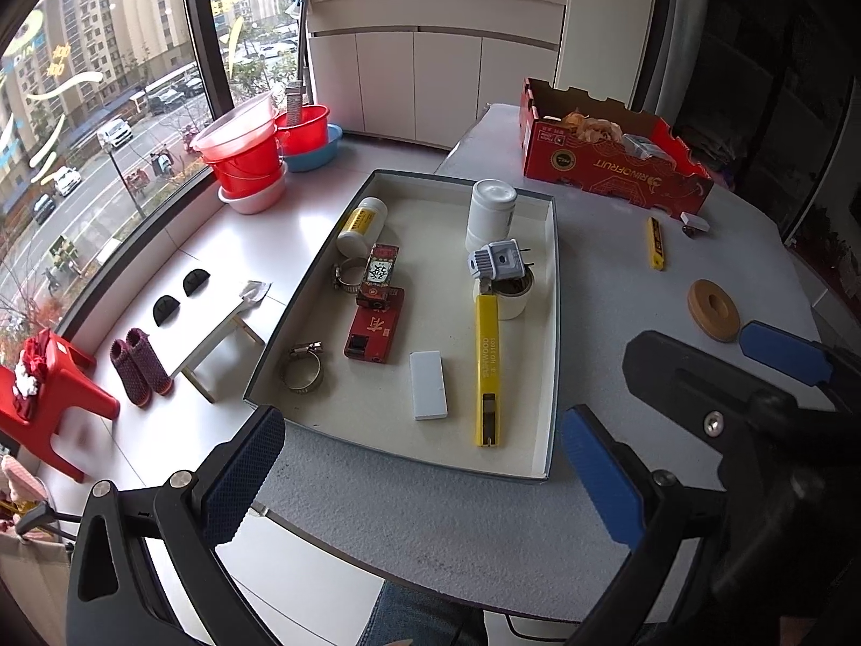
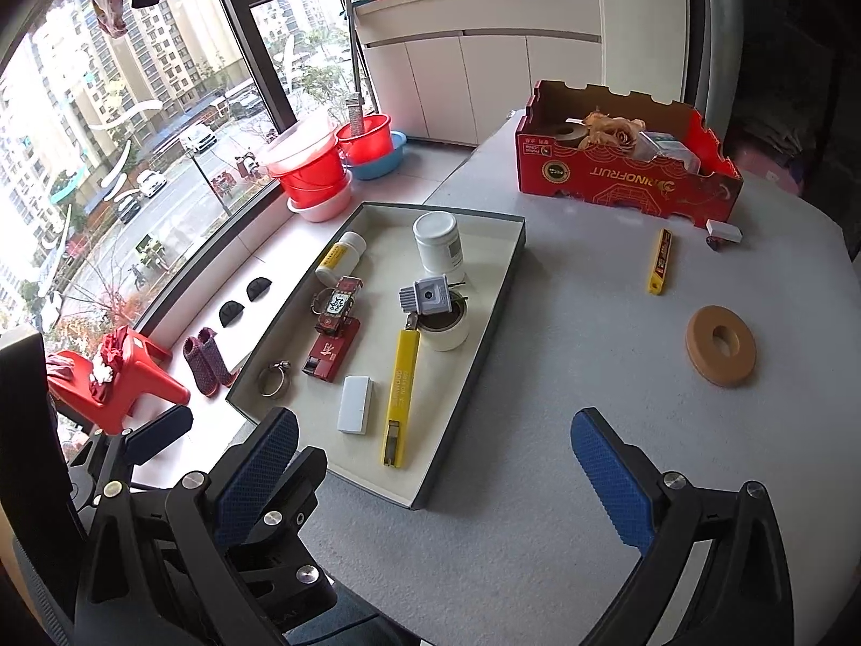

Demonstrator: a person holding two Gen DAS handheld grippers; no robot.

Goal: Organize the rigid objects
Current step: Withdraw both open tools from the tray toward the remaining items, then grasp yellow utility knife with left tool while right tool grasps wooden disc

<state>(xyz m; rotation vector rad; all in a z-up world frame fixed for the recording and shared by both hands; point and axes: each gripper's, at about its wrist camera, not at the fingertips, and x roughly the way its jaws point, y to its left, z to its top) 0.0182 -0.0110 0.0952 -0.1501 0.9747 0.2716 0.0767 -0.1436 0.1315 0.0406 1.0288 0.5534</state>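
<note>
both grippers wide open over the table, tray ahead

my left gripper [image 1: 425, 463] hangs with its two blue-padded fingers [image 1: 245, 479] spread wide apart and nothing between them. my right gripper [image 2: 436, 479] is spread just as wide and grips nothing either.

straight ahead of my left fingers sits the shallow tray [image 1: 551, 323], its near edge just beyond my fingertips. inside it, nearest to me, lie a white block [image 1: 428, 385] and a long yellow utility knife [image 1: 488, 369] side by side, the knife to the right of the block. left of the block is a metal hose clamp [image 1: 304, 369], and a red box [image 1: 375, 331] lies just beyond the block. a smaller patterned red box [image 1: 380, 274] rests on the far end of that one. farther on, a roll of tape [image 1: 511, 296] stands by the far end of the knife with a grey plug adapter [image 1: 495, 261] on top of it. a white jar [image 1: 491, 212] stands upright behind them, and a white bottle with a yellow label [image 1: 361, 226] lies on its side at the far left.

ahead and to the right of my right fingers, on the bare table [image 2: 538, 511] outside the tray, a round wooden disc [image 2: 720, 345] with a hole lies flat. beyond it lies a small yellow knife [image 2: 660, 261], then a small white box [image 2: 724, 230] close to the red cardboard box [image 2: 619, 183] at the far side.
</note>
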